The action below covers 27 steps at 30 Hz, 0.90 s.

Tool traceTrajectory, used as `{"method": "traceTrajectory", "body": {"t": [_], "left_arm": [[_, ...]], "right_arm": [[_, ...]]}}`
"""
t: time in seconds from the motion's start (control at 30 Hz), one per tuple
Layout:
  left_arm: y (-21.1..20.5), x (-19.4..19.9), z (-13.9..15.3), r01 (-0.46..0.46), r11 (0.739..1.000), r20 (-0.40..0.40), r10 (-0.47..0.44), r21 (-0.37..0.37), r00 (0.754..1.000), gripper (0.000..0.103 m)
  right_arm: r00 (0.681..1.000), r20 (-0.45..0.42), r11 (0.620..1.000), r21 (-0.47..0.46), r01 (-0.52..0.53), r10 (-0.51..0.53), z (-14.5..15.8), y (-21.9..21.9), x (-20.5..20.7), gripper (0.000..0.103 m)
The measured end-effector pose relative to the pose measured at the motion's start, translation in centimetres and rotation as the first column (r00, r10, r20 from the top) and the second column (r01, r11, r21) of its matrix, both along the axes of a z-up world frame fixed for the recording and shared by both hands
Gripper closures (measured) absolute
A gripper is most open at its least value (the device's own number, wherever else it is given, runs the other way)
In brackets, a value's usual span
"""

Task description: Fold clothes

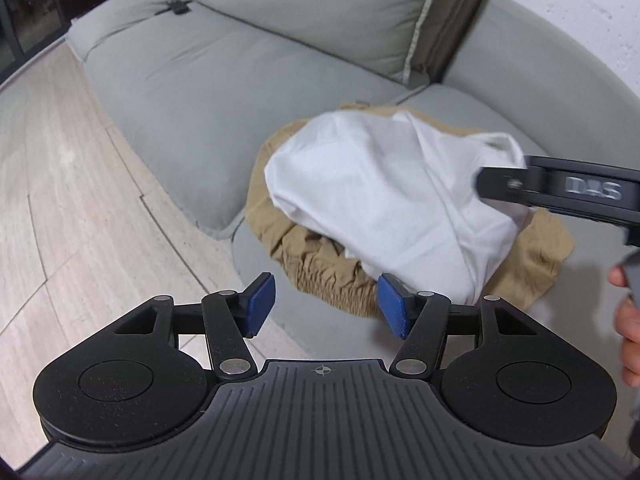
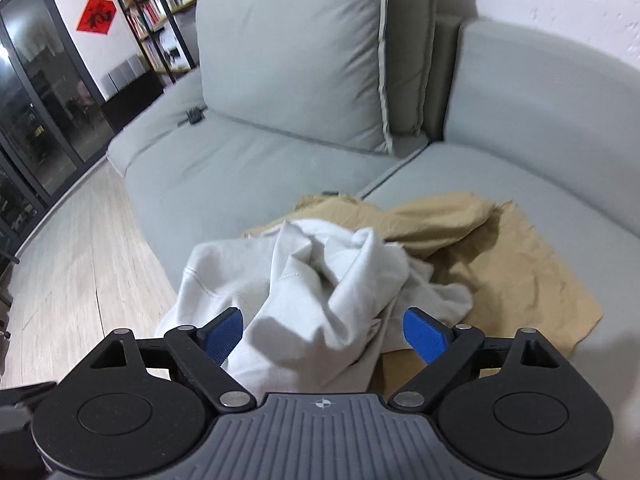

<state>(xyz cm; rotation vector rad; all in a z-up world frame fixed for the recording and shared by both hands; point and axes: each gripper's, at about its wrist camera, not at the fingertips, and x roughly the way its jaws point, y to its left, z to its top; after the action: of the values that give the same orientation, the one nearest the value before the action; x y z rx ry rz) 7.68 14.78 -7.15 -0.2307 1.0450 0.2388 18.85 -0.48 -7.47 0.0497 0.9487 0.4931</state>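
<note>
Soft cloth ahead of hard matt plastic

Just past the left gripper (image 1: 327, 305), white garment (image 1: 384, 192) reads as smooth, matt cotton-like cloth, lying on tan garment (image 1: 320, 276), a thinner, heavily crinkled fabric; under the right gripper (image 2: 323, 336) that white cloth shows stitched seams; both tongs have matt black plastic arms, ribbed blue pads (image 2: 224, 334), dull metal pivot pins; grey sofa (image 1: 192, 92) beyond is a soft, matt weave; left of it, floor (image 1: 60, 184) looks pale wood-grain with slight sheen
</note>
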Motion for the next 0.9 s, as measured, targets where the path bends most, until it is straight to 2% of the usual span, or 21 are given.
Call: {"method": "traceTrajectory", "body": {"t": [0.03,0.07,0.1,0.23,0.3,0.4,0.47,0.6,0.73,0.8,0.9], "left_arm": [[-0.1,0.0,-0.1,0.002,1.0,-0.005,-0.002,0.001,1.0,0.04],[-0.3,0.0,-0.1,0.006,1.0,-0.006,-0.006,0.002,1.0,0.04],[-0.6,0.1,-0.1,0.013,1.0,-0.005,-0.013,0.004,1.0,0.04],[-1.9,-0.1,0.3,0.044,0.999,0.015,-0.045,0.016,0.999,0.04],[-3.0,-0.5,0.6,0.068,0.998,0.022,-0.068,0.017,0.997,0.04],[-5.3,-1.3,0.7,0.118,0.993,0.028,-0.118,0.013,0.993,0.04],[-7.9,-2.2,0.6,0.186,0.982,0.027,-0.186,0.014,0.982,0.04],[-14.2,-4.5,0.3,0.356,0.934,0.022,-0.356,0.018,0.934,0.041],[-20.2,-6.6,-0.6,0.498,0.867,-0.002,-0.498,0.019,0.867,0.041],[-22.4,-7.4,-1.1,0.543,0.839,-0.023,-0.542,0.038,0.84,0.04],[-25.1,-8.3,-2.0,0.578,0.813,-0.048,-0.576,0.07,0.816,0.041]], "right_arm": [[1.0,-0.012,1.0,-0.011,-0.011,0.011,-0.3,0.2,-0.1,0.081],[0.999,-0.033,1.0,-0.025,-0.017,0.016,-0.6,0.4,-0.2,0.092],[0.999,-0.045,0.999,-0.035,-0.018,0.016,-0.8,0.6,-0.3,0.092],[0.999,0.032,0.999,-0.039,0.032,-0.031,0.9,-1.2,-1.9,0.095],[0.99,0.096,0.993,-0.03,0.11,-0.107,3.0,-4.4,-3.0,0.096],[0.966,0.147,0.975,-0.039,0.219,-0.211,4.5,-8.6,-4.2,0.096],[0.944,0.144,0.949,-0.071,0.308,-0.296,4.3,-12.7,-6.2,0.096],[0.869,0.137,0.858,-0.148,0.492,-0.475,3.6,-22.1,-10.9,0.096],[0.799,0.098,0.761,-0.258,0.596,-0.593,0.2,-28.6,-15.5,0.095],[0.775,0.089,0.732,-0.277,0.622,-0.625,-1.0,-30.2,-17.0,0.095],[0.752,0.07,0.705,-0.299,0.643,-0.656,-2.6,-32.4,-19.3,0.086]]}}
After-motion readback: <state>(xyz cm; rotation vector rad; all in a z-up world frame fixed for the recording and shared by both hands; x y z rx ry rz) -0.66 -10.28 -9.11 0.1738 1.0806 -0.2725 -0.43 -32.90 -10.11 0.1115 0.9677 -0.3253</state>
